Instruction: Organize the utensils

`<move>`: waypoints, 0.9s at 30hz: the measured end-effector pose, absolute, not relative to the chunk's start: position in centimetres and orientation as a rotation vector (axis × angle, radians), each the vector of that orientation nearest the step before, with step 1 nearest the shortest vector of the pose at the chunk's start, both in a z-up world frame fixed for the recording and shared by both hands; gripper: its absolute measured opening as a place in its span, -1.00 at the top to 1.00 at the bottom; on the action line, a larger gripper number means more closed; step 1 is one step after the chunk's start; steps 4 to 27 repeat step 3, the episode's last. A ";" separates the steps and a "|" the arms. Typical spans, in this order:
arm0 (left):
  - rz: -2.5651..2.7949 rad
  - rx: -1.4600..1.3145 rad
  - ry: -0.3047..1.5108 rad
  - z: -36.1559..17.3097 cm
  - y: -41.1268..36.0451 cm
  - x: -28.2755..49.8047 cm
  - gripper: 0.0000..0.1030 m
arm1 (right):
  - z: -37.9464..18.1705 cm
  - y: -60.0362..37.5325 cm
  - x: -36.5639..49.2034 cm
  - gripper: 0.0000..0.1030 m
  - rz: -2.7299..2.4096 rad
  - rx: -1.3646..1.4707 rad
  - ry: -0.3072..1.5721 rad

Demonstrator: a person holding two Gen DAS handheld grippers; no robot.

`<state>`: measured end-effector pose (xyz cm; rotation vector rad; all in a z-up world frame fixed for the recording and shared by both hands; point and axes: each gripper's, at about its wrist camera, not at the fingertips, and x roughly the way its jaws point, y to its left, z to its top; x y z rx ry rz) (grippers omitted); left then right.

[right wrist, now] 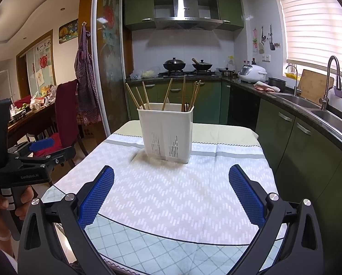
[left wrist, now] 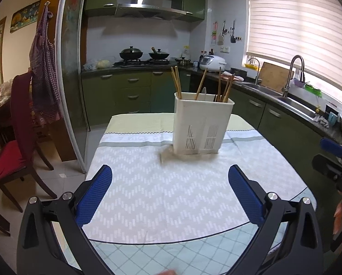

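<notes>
Several chopsticks [right wrist: 166, 94] stand in a white caddy [right wrist: 167, 131] at the table's [right wrist: 194, 194] far middle. They look light, stiff and slippery; pinch one mid-shaft. Left gripper [left wrist: 169, 194] and right gripper [right wrist: 171, 196] both gape wide, empty.

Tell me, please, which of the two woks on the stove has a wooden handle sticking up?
The right-hand wok, nearer the rice cooker; the left wok shows only a lid knob.

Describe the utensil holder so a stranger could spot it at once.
Find the table in the middle of the green kitchen, covered by a white patterned cloth. Toward its far end stands the utensil holder: a tall, cream plastic box with slotted vents low on its front. It alone stands on the cloth, with wooden chopsticks sticking out.
</notes>
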<state>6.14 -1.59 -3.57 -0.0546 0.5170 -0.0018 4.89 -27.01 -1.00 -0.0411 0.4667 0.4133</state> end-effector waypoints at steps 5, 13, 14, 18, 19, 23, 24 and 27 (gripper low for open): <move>-0.002 -0.049 0.523 -4.1 -1.4 6.6 -0.87 | -1.2 -27.1 5.5 -0.91 0.410 -0.040 0.473; -0.002 -0.049 0.523 -4.1 -1.4 6.6 -0.87 | -1.2 -27.1 5.5 -0.91 0.410 -0.040 0.473; -0.002 -0.049 0.523 -4.1 -1.4 6.6 -0.87 | -1.2 -27.1 5.5 -0.91 0.410 -0.040 0.473; -0.002 -0.049 0.523 -4.1 -1.4 6.6 -0.87 | -1.2 -27.1 5.5 -0.91 0.410 -0.040 0.473; -0.002 -0.049 0.523 -4.1 -1.4 6.6 -0.87 | -1.2 -27.1 5.5 -0.91 0.410 -0.040 0.473; -0.002 -0.049 0.523 -4.1 -1.4 6.6 -0.87 | -1.2 -27.1 5.5 -0.91 0.410 -0.040 0.473; -0.002 -0.049 0.523 -4.1 -1.4 6.6 -0.87 | -1.2 -27.1 5.5 -0.91 0.410 -0.040 0.473; -0.002 -0.049 0.523 -4.1 -1.4 6.6 -0.87 | -1.2 -27.1 5.5 -0.91 0.410 -0.040 0.473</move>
